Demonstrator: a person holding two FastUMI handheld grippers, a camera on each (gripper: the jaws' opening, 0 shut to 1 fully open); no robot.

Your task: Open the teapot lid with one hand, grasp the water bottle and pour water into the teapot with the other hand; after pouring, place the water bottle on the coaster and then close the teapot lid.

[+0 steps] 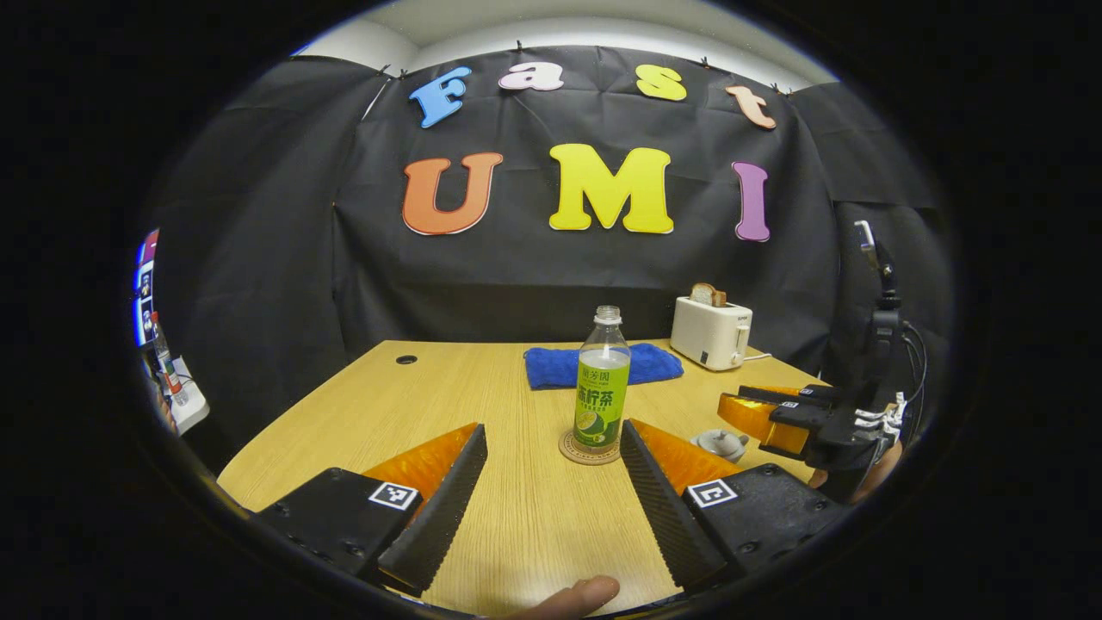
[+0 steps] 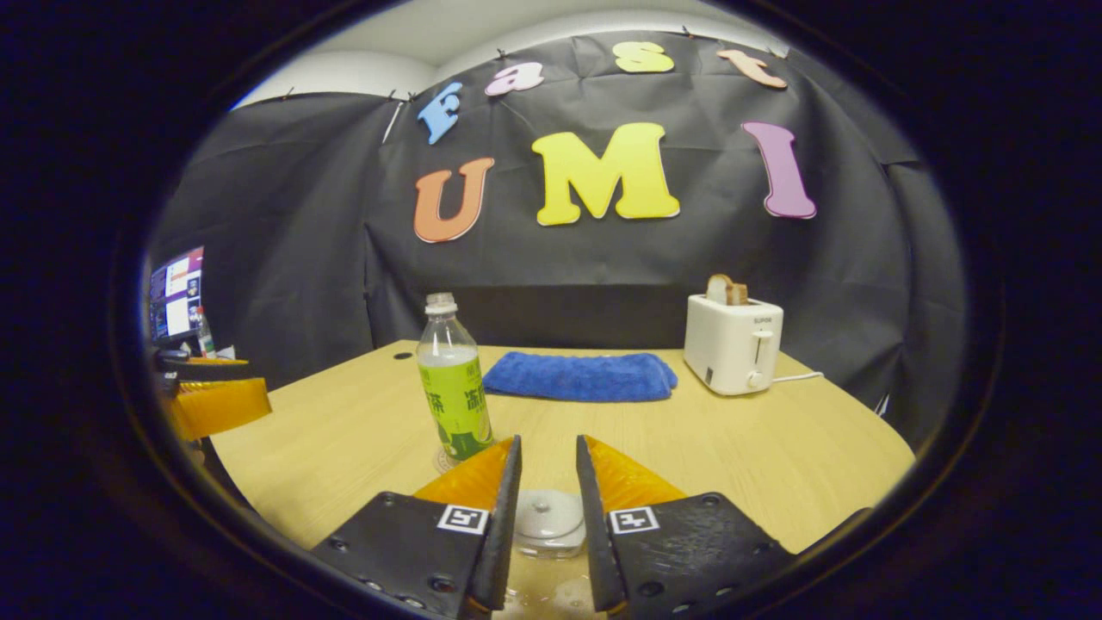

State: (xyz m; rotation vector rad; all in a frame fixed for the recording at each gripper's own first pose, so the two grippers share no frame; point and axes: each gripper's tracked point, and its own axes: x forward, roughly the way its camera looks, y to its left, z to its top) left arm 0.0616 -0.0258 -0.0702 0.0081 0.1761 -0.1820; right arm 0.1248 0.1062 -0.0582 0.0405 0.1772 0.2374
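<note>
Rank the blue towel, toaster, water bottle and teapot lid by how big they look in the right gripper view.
1. Blue towel, the widest.
2. Toaster and water bottle: close in apparent area, and the bottle stands nearer, so unranked.
3. Teapot lid, smallest, although nearest and partly hidden between the right hand-held gripper fingers.

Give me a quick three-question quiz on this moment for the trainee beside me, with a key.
1. True or false: the water bottle stands upright on the coaster.
2. What lies directly between the right gripper fingers? A) the blue cloth B) the teapot lid C) the toaster
3. Fill in: the left gripper is wide ____, with the bottle ahead between its fingers, untouched.

Key:
1. True; the cap is off.
2. B; the teapot lid sits low between the fingers, which are not yet pressing on it. The blue cloth and toaster are at the far side of the table.
3. open
</note>
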